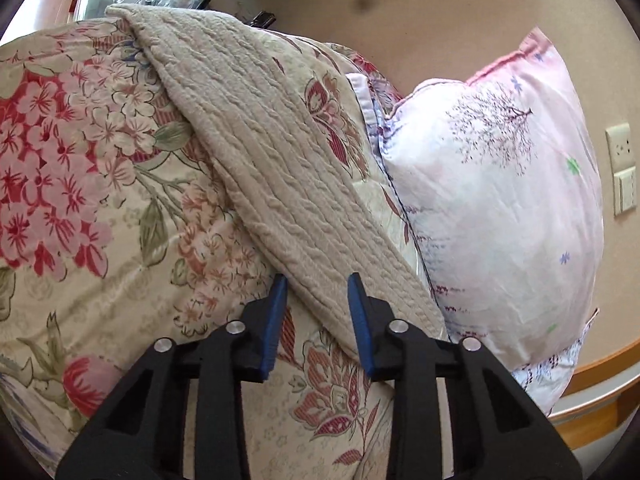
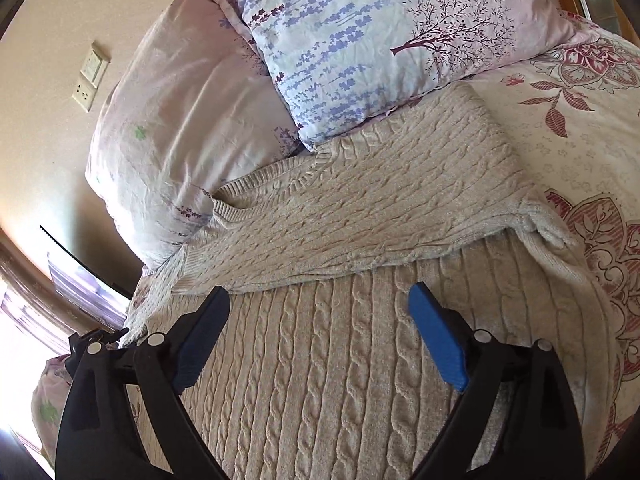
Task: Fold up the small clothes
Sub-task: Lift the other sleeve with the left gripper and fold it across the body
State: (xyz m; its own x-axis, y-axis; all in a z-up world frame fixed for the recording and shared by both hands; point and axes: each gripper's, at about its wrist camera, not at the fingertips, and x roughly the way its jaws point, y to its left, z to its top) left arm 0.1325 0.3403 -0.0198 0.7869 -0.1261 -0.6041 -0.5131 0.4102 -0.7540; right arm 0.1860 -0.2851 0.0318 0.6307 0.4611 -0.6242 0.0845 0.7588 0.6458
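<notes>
We see one beige cable-knit sweater [image 2: 360, 216] lying on the floral bedspread [image 2: 580, 152], partly folded, its far edge against two pillows [image 2: 360, 40]. Our left gripper [image 1: 318, 280] and right gripper [image 2: 318, 300] each hold their fingers apart over it, clamping nothing.

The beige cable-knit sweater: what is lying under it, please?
The sweater lies on a floral quilt, with one part folded over its own body. The pillow touches its far edge. Whatever is beneath the knit stays covered.
</notes>
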